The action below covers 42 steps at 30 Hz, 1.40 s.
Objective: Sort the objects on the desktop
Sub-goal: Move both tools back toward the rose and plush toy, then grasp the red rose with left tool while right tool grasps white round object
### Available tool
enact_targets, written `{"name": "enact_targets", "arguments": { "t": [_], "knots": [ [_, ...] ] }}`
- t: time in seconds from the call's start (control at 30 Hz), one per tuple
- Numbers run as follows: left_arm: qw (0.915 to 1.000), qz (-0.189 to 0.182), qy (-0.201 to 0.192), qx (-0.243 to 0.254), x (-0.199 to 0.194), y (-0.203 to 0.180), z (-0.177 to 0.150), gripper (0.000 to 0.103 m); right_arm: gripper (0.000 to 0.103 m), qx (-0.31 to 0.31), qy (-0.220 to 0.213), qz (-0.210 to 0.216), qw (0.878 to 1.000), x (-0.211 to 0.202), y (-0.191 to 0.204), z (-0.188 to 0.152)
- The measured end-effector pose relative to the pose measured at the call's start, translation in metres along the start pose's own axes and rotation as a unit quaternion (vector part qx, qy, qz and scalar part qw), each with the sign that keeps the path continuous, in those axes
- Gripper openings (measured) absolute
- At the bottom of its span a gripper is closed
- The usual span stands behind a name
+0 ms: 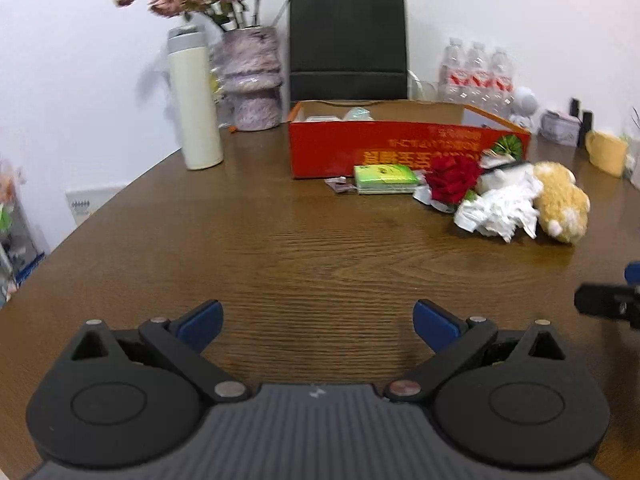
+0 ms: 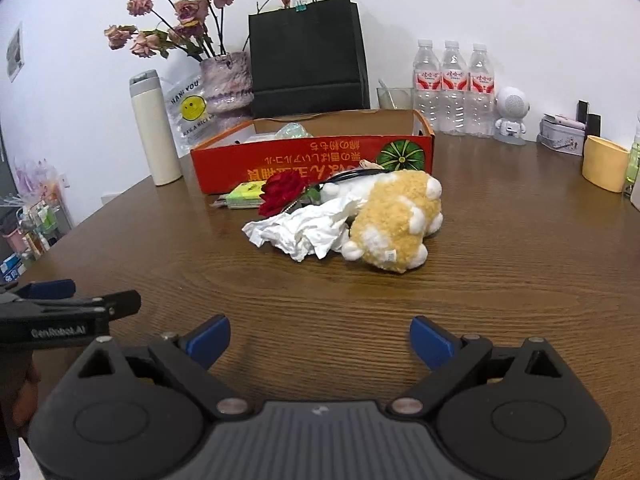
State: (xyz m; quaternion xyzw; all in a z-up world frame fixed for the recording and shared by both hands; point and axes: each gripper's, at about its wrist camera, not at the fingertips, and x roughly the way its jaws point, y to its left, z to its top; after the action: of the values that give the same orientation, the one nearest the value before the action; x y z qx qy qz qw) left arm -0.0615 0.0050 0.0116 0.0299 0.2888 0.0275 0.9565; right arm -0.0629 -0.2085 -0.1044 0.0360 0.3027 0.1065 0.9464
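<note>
Nearest the cameras, the left gripper (image 1: 318,322) and the right gripper (image 2: 320,338) both hover low over the bare wooden table (image 2: 500,300), each with its blue-tipped jaws spread wide and nothing between them. The red box (image 2: 312,160) serves as the landmark for everything else.

Just in front of the red box lies the heap to be sorted: crumpled white tissue (image 2: 300,232) closest to the grippers, a tan plush toy (image 2: 396,220) touching it on the right, a red rose (image 2: 282,192) partly tucked behind the tissue, and a green packet (image 2: 244,196) against the box's front wall. A few items already sit inside the box (what they are is hard to tell).

Left of the box stands a tall white flask (image 2: 154,128), and behind it a vase of dried flowers (image 2: 226,80) and a black bag (image 2: 306,56).

The likely trouble is the overlap: pulling at the tissue could drag the rose along or tear the paper, and a wide swing toward the box's left end could tip the flask.
</note>
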Motion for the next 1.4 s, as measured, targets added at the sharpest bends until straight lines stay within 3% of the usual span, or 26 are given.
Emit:
{"name": "enact_targets", "arguments": {
  "t": [0.2, 0.43, 0.57, 0.67, 0.73, 0.87, 0.97, 1.0, 1.1, 1.17, 1.27, 1.33, 1.4],
  "knots": [
    [0.9995, -0.011, 0.029, 0.008, 0.010, -0.001, 0.005, 0.103, 0.097, 0.019, -0.004, -0.004, 1.000, 0.003, -0.011, 0.003],
    [0.9940, -0.088, 0.063, -0.011, 0.038, -0.006, 0.023, 0.103, 0.097, 0.059, -0.015, -0.038, 0.997, 0.027, -0.041, 0.030],
    [0.9922, -0.118, 0.035, 0.019, 0.057, -0.030, 0.052, 0.103, 0.096, 0.065, -0.022, -0.040, 0.997, 0.051, -0.056, 0.057],
    [0.9888, -0.149, 0.004, 0.015, 0.074, -0.043, 0.078, 0.101, 0.095, 0.052, -0.023, -0.063, 0.996, 0.067, -0.062, 0.075],
    [0.9875, -0.157, 0.003, 0.011, 0.091, -0.050, 0.095, 0.098, 0.092, 0.054, -0.014, -0.057, 0.997, 0.076, -0.068, 0.082],
    [0.9802, -0.193, 0.039, -0.016, 0.131, -0.055, 0.115, 0.084, 0.086, 0.045, 0.005, -0.046, 0.998, 0.087, -0.075, 0.082],
    [0.9732, -0.215, 0.078, -0.027, 0.150, -0.056, 0.111, 0.050, 0.078, 0.047, 0.007, -0.034, 0.998, 0.081, -0.078, 0.077],
    [0.9726, -0.216, 0.079, -0.031, 0.152, -0.055, 0.108, 0.046, 0.075, 0.045, 0.011, -0.035, 0.998, 0.077, -0.080, 0.076],
    [0.9719, -0.219, 0.071, -0.048, 0.146, -0.046, 0.105, 0.043, 0.050, 0.030, 0.012, -0.042, 0.999, 0.063, -0.081, 0.075],
    [0.9707, -0.224, 0.057, -0.067, 0.134, -0.036, 0.106, 0.043, 0.047, 0.023, 0.017, -0.050, 0.998, 0.058, -0.082, 0.074],
    [0.9547, -0.269, 0.053, -0.116, 0.117, -0.011, 0.103, 0.043, 0.052, 0.027, 0.001, -0.045, 0.999, 0.045, -0.081, 0.074],
    [0.9348, -0.311, 0.074, -0.154, 0.111, 0.007, 0.098, 0.043, 0.070, 0.025, -0.035, -0.038, 0.998, 0.031, -0.076, 0.076],
    [0.9111, -0.353, 0.099, -0.189, 0.108, 0.023, 0.089, 0.043, 0.073, 0.009, -0.071, -0.011, 0.997, 0.017, -0.064, 0.077]
  ]
}}
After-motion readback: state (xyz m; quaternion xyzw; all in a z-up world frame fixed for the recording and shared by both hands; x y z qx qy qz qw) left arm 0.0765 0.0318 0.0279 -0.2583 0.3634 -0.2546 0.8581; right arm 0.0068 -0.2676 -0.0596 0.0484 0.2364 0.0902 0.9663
